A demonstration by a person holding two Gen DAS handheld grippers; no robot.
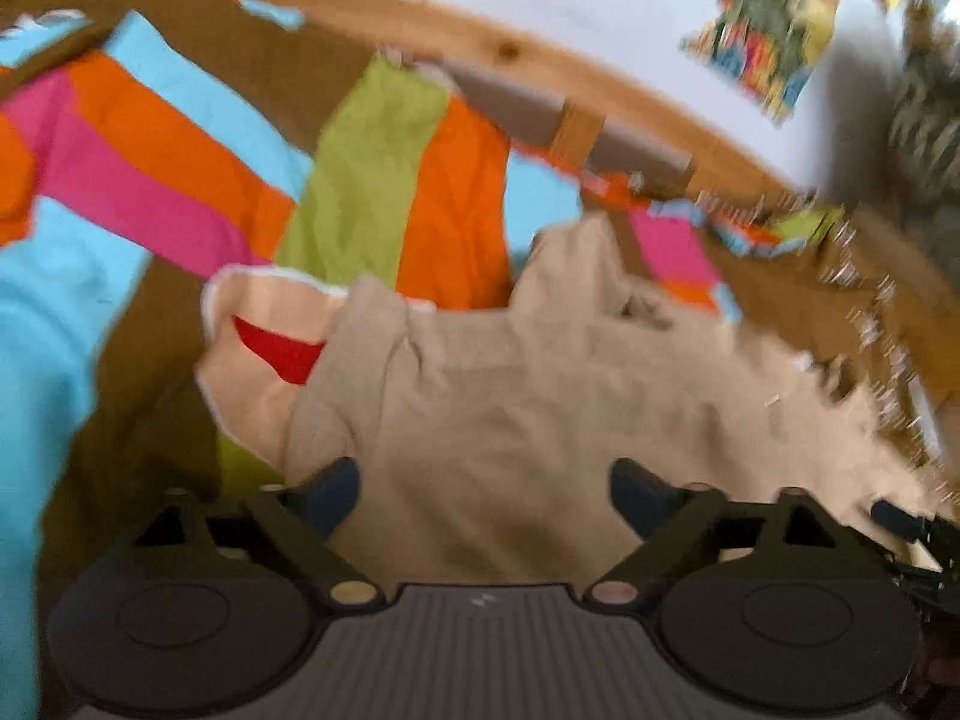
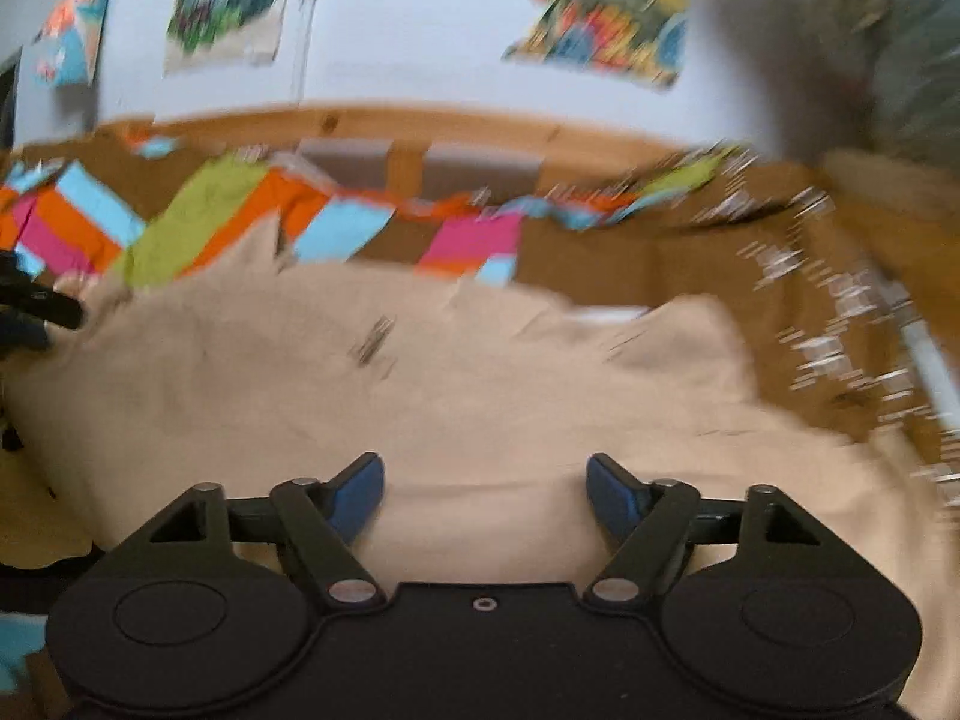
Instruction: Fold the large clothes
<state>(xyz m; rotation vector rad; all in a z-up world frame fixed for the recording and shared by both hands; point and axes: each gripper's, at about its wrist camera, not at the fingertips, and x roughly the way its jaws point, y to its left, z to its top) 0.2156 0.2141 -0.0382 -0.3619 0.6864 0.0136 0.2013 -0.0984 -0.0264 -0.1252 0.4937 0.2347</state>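
Behind the bed, a pale wall carried colourful posters (image 2: 606, 6), and a pine bed frame (image 1: 510, 48) bounded a brown cover with bright patchwork blocks (image 1: 150, 138) of orange, pink, blue and green. Spread on this cover lay the beige garment (image 1: 516, 396), rumpled, with a lighter lining and a red patch (image 1: 276, 348) turned up at its far left corner (both views were motion-blurred, so finer seams could not be read). Left gripper (image 1: 486, 492) hung just above the near edge of the cloth, its blue-padded fingers (image 1: 330, 495) spread wide and holding nothing. Right gripper (image 2: 486, 492) was likewise poised over the near hem, fingers (image 2: 360, 492) wide apart and empty; the left tool appeared at the left margin of the right view. Judged from this layout, the step in hand was a two-point pickup of the near edge: each pair of fingers ought to close on a single layer at matching points, well apart, so the fold would lift evenly without dragging the bunched far side.
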